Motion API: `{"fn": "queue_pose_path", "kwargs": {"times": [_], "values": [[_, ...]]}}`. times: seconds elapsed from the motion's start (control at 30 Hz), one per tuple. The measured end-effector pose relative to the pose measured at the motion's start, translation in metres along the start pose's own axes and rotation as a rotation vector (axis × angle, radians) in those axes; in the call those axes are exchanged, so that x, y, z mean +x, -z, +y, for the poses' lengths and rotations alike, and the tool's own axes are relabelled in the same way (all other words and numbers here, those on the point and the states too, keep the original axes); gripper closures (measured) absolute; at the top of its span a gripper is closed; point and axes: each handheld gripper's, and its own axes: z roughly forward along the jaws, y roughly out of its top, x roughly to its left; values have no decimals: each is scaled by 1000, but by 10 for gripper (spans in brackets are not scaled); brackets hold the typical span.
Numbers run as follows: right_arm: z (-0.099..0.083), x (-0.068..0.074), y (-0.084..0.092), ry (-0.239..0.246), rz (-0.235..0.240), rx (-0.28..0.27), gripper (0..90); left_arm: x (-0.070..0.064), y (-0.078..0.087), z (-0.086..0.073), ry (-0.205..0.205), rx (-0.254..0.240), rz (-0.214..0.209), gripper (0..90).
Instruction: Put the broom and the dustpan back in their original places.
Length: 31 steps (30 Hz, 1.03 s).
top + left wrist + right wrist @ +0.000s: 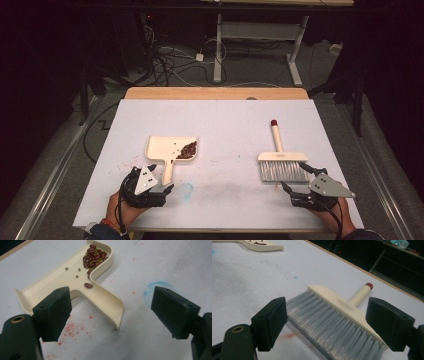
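The cream plastic dustpan [171, 150] lies flat on the white table [225, 125], on the left half, with its handle pointing toward the person. A small heap of dark red and green beans [94, 256] sits in one far corner of the pan, and a few single beans lie loose on the pan floor, one red bean where the handle starts. The left gripper [111, 311] is low, right at the end of the dustpan handle. Its jaws are wide apart, one on each side of the handle end, and they do not touch it. A faint blue ring mark [187, 188] is on the table just beside this gripper. The cream hand brush with grey bristles [282, 166] lies on the right half of the table, well apart from the dustpan. Its red-tipped handle points away from the person. The right gripper [325, 323] is just near the bristles, with its jaws wide apart and holding nothing.
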Motion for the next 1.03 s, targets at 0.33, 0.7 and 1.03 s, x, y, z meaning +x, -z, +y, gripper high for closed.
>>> {"fn": "queue_pose_path", "kwargs": {"times": [0.33, 0.7, 1.03], "values": [[5, 2, -1, 5, -6, -12, 179, 1, 2, -2, 1, -1, 2, 165], [5, 1, 1, -1, -5, -15, 179, 0, -2, 0, 0, 6, -6, 165], [6, 0, 2, -3, -9, -18, 183, -1, -3, 1, -1, 5, -8, 165]]}}
